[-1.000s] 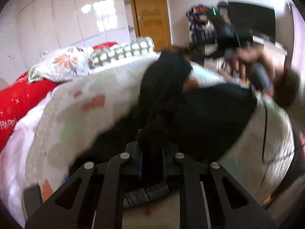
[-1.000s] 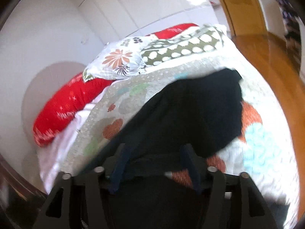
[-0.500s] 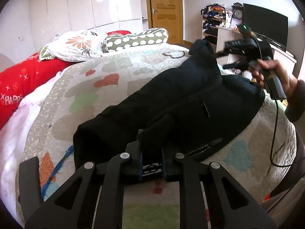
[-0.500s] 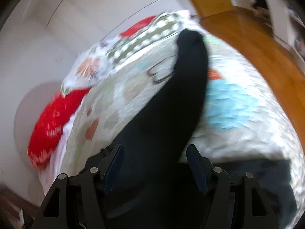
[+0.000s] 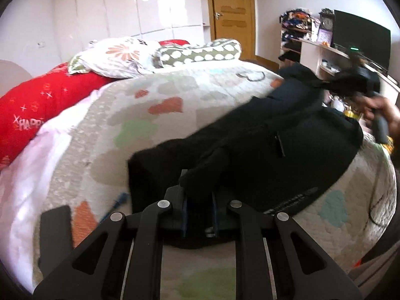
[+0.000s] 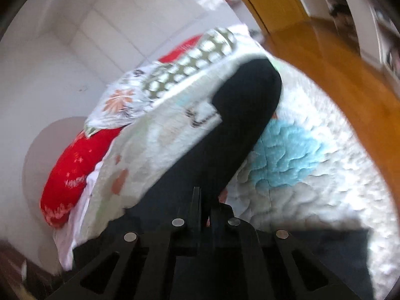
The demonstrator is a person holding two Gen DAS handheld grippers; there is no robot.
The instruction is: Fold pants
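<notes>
The bed (image 5: 75, 165), under a quilt (image 5: 160, 115) patched with hearts and clouds, fills both views and serves as the folding surface; everything below is placed against it. At its head lie a red pillow (image 5: 32, 107), a floral pillow (image 5: 117, 57) and a spotted bolster (image 5: 200, 52), well apart from the work.

The black pants (image 5: 270, 150) stretch across the foot half of the bed, one end near its close edge, the other towards the far corner beside the shelves. They lie part doubled, a long ridge running lengthwise, which suggests one leg is being laid over the other.

The left gripper (image 5: 198, 200) sits at the near edge of the bed, its jaws narrow and pinching a raised tuck of the pants, likely to pin that end while the cloth is drawn straight. The right gripper (image 6: 203, 206) is over the far corner of the bed; its jaws stand close together with dark fabric between them, seemingly holding the other end taut and slightly lifted. From the left wrist view the right hand (image 5: 385, 115) shows blurred there, gripping the handle.

A thin blue cord (image 5: 117, 200) lies on the quilt just beside the pants' near end.
</notes>
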